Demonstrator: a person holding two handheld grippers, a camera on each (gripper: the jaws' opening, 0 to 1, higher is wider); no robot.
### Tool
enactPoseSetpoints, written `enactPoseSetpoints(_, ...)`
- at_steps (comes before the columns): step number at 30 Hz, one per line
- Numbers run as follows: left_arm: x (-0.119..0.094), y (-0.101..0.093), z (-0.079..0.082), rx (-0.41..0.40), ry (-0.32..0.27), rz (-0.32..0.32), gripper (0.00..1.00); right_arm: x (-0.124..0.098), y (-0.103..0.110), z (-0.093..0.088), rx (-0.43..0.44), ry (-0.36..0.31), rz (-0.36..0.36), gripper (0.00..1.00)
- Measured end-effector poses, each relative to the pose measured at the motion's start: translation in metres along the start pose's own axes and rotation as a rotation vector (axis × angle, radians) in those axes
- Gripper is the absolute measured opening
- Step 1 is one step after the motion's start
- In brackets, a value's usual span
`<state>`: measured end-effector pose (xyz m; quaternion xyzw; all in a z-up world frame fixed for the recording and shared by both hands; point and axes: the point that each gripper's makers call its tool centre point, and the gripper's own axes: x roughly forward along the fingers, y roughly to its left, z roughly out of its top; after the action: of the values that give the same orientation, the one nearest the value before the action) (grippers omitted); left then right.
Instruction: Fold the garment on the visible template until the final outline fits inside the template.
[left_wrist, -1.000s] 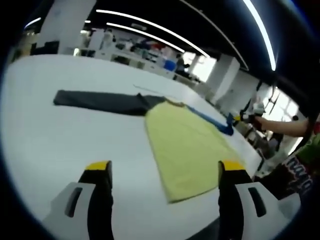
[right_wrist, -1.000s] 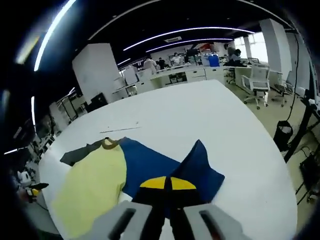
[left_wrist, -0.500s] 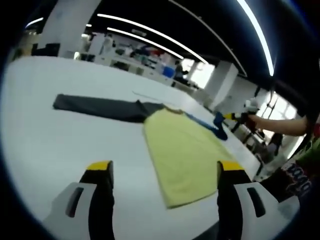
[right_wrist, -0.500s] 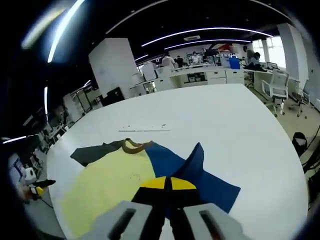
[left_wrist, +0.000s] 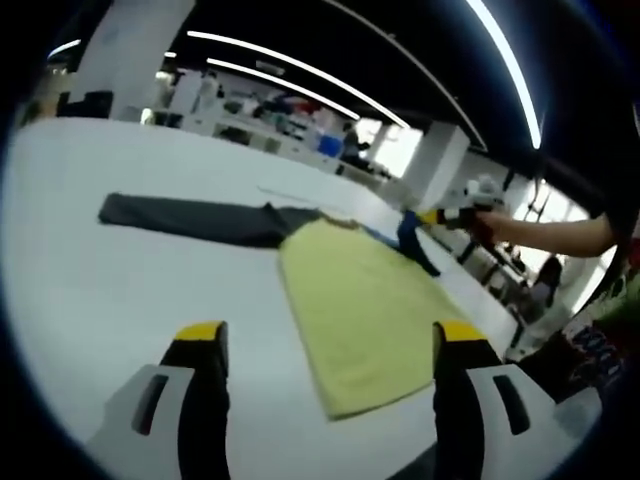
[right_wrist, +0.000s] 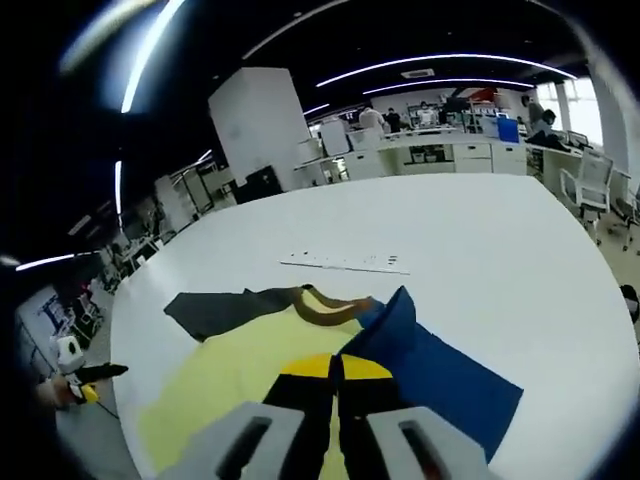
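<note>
Looking like a large open-plan office or lab: long strip lights (right_wrist: 440, 62) running across a dark ceiling, rows of white desks (right_wrist: 440, 150) standing at the back with people sitting at them, office chairs (right_wrist: 592, 180) waiting by the windows, square white pillars (right_wrist: 262, 118) rising beside a wide white table (right_wrist: 470, 225).

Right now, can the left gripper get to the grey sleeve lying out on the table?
Probably yes. The left gripper is open and holds nothing, and only bare white table lies between it and the grey sleeve.
</note>
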<state>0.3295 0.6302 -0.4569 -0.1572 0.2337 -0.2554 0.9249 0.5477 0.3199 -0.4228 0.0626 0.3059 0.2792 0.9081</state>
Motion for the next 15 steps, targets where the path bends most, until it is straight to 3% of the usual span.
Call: enactPoseSetpoints(15, 0.0, 0.001, 0.006, -0.013, -0.037, -0.009, 0.79, 0.054, 0.079, 0.023, -0.037, -0.007, 0.139, 0.0)
